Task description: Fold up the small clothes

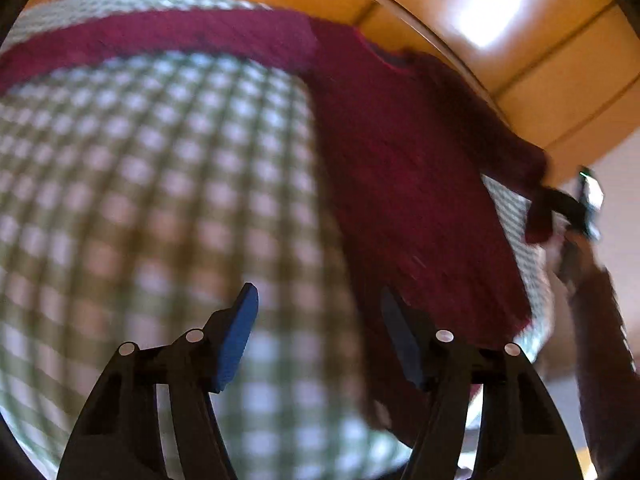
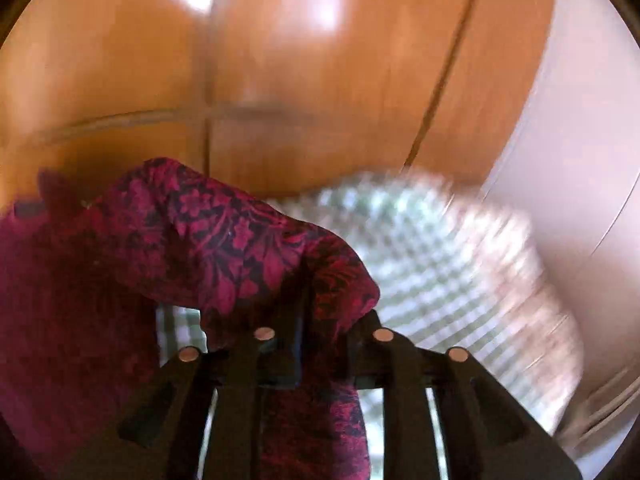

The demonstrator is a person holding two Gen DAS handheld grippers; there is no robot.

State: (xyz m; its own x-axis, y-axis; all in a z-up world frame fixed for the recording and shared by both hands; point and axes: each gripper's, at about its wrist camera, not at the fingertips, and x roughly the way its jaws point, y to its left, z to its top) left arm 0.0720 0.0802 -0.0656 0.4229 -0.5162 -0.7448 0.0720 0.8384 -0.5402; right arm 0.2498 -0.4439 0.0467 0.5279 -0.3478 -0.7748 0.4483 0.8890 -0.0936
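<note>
Green-and-white checked tablecloth covers the surface from centre to 9 o'clock. Glossy orange tiled floor at 1 o'clock, glare present

Garment: magenta-crimson, patterned with dark florals. Tablecloth: checked in green and white. Floor: glossy orange-brown tiles. Left tongs: black, blue-padded.

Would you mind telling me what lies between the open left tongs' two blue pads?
Only the checked tablecloth shows between the left tongs in the left wrist view; the red garment lies just beside the right-hand pad.
</note>
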